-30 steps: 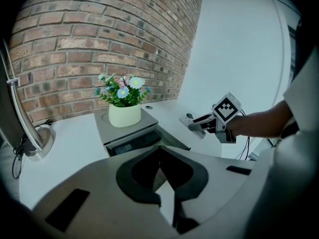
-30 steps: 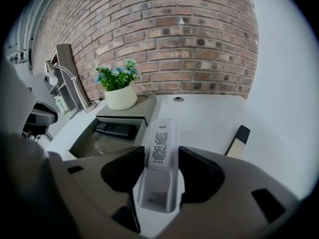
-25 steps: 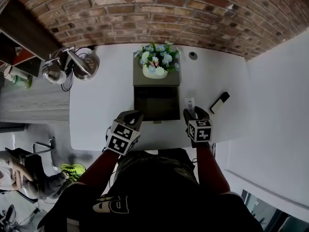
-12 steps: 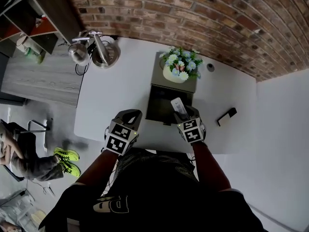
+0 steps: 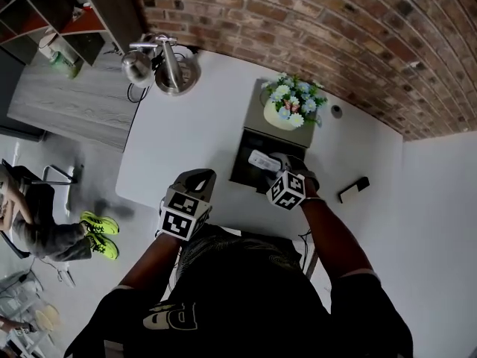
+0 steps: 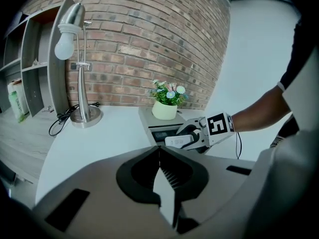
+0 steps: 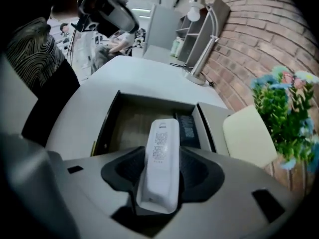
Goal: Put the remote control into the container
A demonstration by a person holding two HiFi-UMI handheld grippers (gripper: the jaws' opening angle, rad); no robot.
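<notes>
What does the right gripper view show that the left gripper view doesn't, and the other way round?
Only the right gripper view looks into the open container: its wooden floor, a dark object inside, and the print on the white remote control clamped in its jaws. Only the left gripper view shows the left gripper, shut and empty, and the right gripper from outside with the person's forearm. Both show the lamp, the flower pot, the brick wall and the white table.
</notes>
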